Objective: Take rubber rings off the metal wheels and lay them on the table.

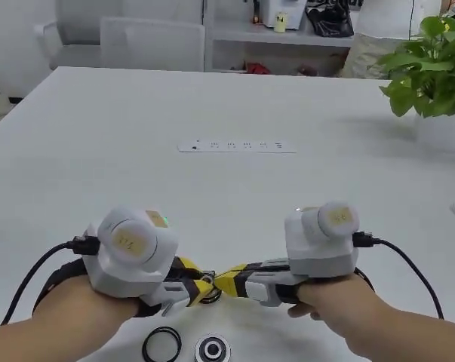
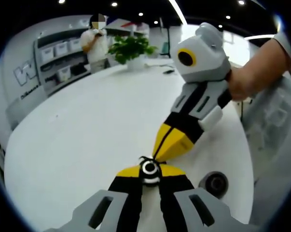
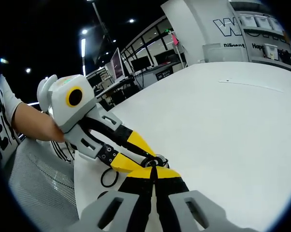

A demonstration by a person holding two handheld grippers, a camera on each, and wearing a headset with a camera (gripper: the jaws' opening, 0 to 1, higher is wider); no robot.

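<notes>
Now mid-strip: left gripper (image 3: 147, 162) clamps metal wheel (image 2: 149, 169), right gripper (image 2: 158, 153) nips its rubber ring (image 2: 144, 159); next likely steady pull apart.

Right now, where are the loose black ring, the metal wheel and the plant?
black ring (image 1: 145, 346): head view, left side of the loop.
metal wheel (image 1: 212, 349): head view, its middle hub.
plant (image 1: 431, 68): head view, its green leaves.

White table (image 1: 136, 136) bears a power strip (image 1: 237, 145), potted plant (image 1: 432, 72), black rubber ring (image 1: 161, 345) and metal wheel (image 1: 212, 349).
</notes>
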